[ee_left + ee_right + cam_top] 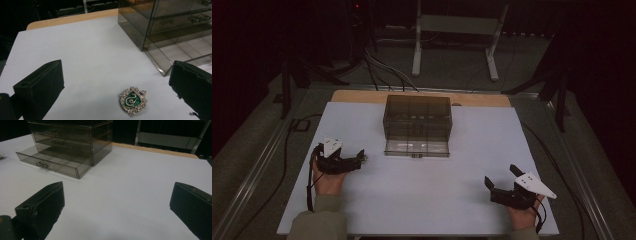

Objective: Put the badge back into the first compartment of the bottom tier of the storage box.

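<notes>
High view: my left claw (361, 159) rests on the white tabletop (422, 200), left of the smoky drawer box (417, 124); my right claw (501, 181) sits well apart, near the right front edge.
Left gripper view: jaws spread wide, the green-and-silver crest badge (133, 100) lying flat between them, untouched.
Right gripper view: jaws spread, holding nothing; the box's bottom drawer (53, 161) stands pulled out.

Left tool (360, 159) beside drawer box (417, 125)

White table (472, 200): drawer box (417, 120), badge (133, 100).
</notes>
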Motion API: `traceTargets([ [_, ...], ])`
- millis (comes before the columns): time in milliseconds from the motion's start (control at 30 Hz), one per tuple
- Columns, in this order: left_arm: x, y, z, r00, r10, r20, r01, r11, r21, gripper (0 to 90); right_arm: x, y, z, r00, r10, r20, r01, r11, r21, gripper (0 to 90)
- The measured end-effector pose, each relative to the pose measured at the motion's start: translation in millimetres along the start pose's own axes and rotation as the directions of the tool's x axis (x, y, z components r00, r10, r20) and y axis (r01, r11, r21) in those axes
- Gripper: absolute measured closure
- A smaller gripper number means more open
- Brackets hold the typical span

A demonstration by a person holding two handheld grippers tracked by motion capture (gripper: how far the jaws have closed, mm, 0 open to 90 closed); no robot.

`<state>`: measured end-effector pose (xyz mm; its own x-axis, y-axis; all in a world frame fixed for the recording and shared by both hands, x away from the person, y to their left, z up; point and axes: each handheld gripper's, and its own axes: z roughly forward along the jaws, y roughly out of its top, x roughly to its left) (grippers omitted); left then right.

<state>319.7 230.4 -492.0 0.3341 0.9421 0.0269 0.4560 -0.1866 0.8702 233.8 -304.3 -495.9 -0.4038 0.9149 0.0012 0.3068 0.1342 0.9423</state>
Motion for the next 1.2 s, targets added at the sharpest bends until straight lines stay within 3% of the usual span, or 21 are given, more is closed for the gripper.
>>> traceTargets([
  [633,-4.3,-4.7,18.6,0.9999,-0.004,0.016,0.003,0.9980,0.064,1.3,-0.4,0.0,-0.1,1.0000,-0.002,0.000,0.002,1.000,-0.001,0.0],
  [1200,-7.8,-7.3,24.5,0.9991,0.005,0.043,-0.010,0.9944,0.106,4.8,-0.1,0.0,0.0,1.0000,-0.001,0.000,0.001,1.000,0.000,0.0],
])
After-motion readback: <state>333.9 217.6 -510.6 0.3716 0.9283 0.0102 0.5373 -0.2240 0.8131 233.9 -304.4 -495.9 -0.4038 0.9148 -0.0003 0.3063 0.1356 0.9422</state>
